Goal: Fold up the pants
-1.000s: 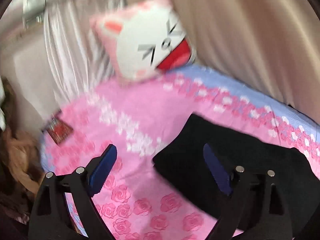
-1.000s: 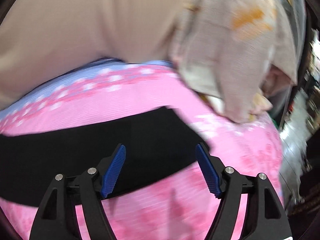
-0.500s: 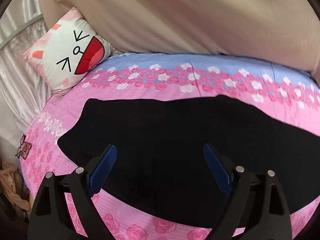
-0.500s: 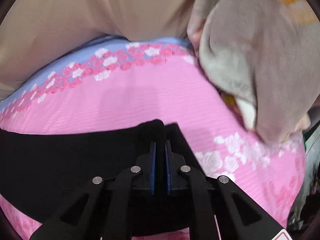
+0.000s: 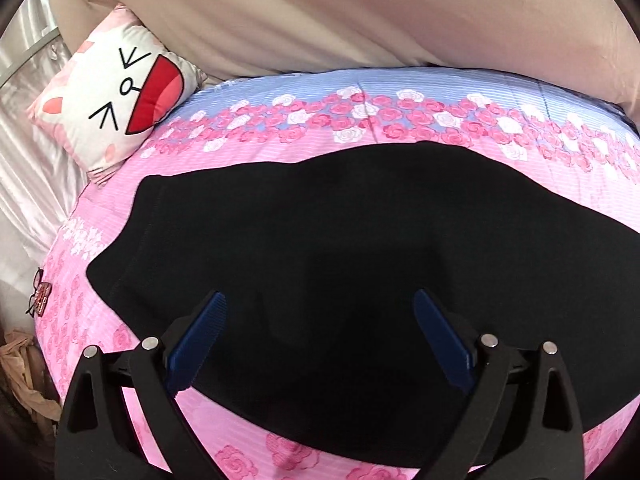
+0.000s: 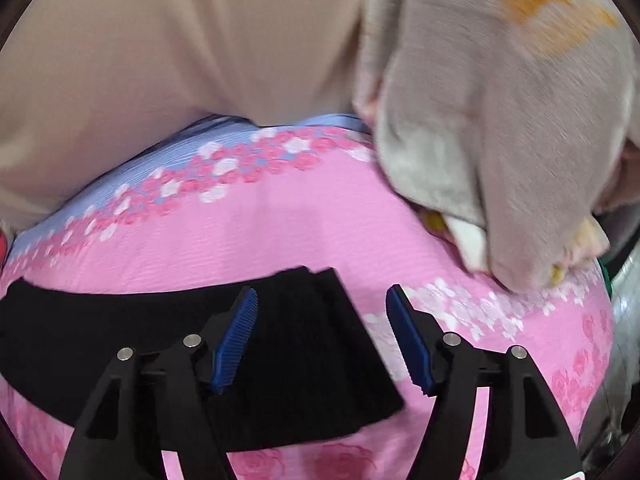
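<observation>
Black pants [image 5: 320, 248] lie flat across a pink rose-print bed sheet [image 5: 256, 152]. My left gripper [image 5: 320, 332] is open and hovers over the pants' near edge, empty. In the right wrist view the pants' leg end [image 6: 304, 344] lies on the sheet [image 6: 280, 232], its hems slightly offset. My right gripper [image 6: 322, 340] is open just above that end, with the left finger over the cloth and the right finger over the sheet. It holds nothing.
A white cat-face pillow [image 5: 116, 92] sits at the back left against a beige headboard [image 5: 360, 12]. A grey blanket heap [image 6: 500, 120] lies at the right of the bed. Glasses [image 5: 38, 292] rest near the bed's left edge.
My right gripper was shut on the pants' leg end half a second ago and is now open, with the cloth lying on the sheet. My left gripper swung right over the pants and stayed open.
</observation>
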